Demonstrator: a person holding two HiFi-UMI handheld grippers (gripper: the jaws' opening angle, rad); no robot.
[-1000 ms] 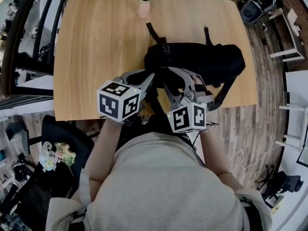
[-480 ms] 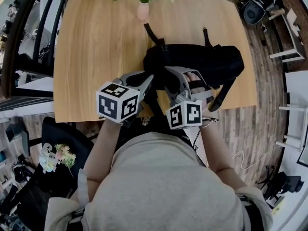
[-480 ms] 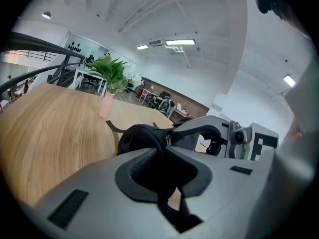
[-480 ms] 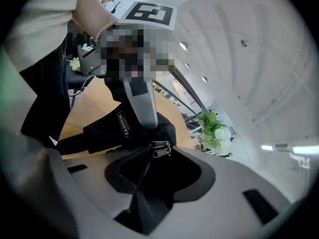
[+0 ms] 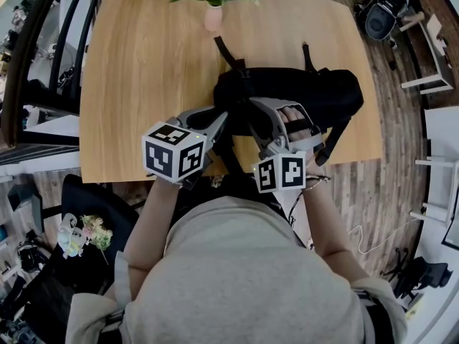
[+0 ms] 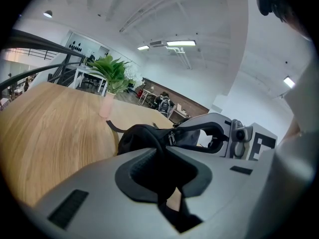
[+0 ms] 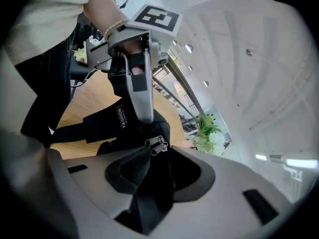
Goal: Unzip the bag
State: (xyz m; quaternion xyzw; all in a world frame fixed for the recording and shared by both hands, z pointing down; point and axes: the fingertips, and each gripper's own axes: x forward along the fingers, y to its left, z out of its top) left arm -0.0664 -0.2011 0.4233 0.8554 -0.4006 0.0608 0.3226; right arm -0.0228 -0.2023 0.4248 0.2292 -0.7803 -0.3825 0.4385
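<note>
The black bag [image 5: 315,92] lies on the wooden surface [image 5: 143,84]. The left gripper [image 5: 222,117] has its jaws closed on the bag's fabric. The right gripper [image 5: 259,112] has its jaws clamped on fabric just below the zipper pulls [image 7: 156,144].

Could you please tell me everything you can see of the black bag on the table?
The black fabric bag lies near the person's edge of the light wooden table, its straps trailing toward a pink vase. Two metal zip pulls sit together. The left gripper and the right gripper each clamp part of it.
</note>
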